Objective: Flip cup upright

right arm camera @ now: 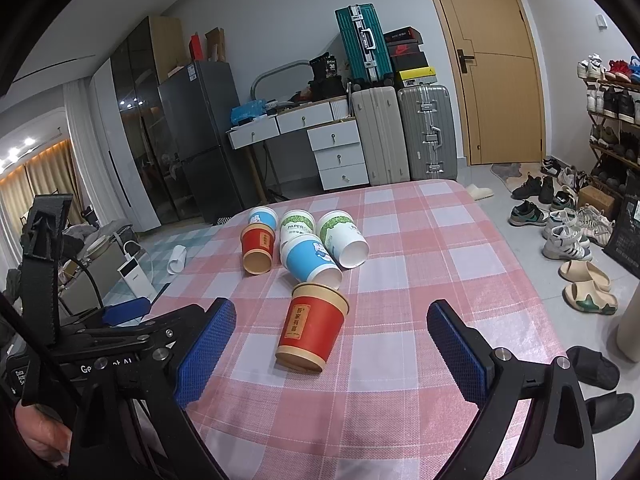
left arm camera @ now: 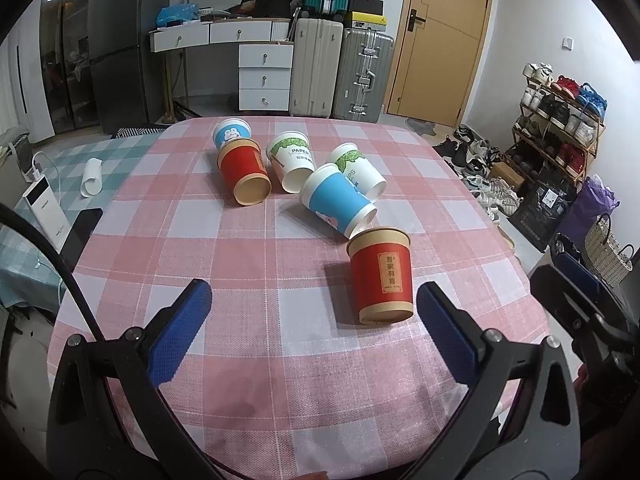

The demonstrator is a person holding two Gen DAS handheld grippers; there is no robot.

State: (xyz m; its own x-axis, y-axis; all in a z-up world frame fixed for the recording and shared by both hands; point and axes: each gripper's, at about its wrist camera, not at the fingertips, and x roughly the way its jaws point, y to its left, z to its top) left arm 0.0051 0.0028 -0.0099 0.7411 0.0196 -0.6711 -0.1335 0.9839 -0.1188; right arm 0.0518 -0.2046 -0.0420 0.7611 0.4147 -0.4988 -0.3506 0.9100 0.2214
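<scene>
Red paper cup (left arm camera: 382,276) stood upright on the checked counter (left arm camera: 248,312). Five cups lay tipped behind it, waiting. Both hand-held grippers, left (left arm camera: 314,322) and right (right arm camera: 330,350), were spread wide, holding nothing.

A red cup (right arm camera: 311,328) stands upright on the checked tabletop (right arm camera: 420,264), between the right gripper's (right arm camera: 332,344) spread fingers (right arm camera: 456,352).

Both grippers were black plastic frames with silver screws: left gripper (left arm camera: 314,312) had textured blue pads (left arm camera: 180,332), right gripper (right arm camera: 331,340) too, plus white lettering and a black cable.
</scene>
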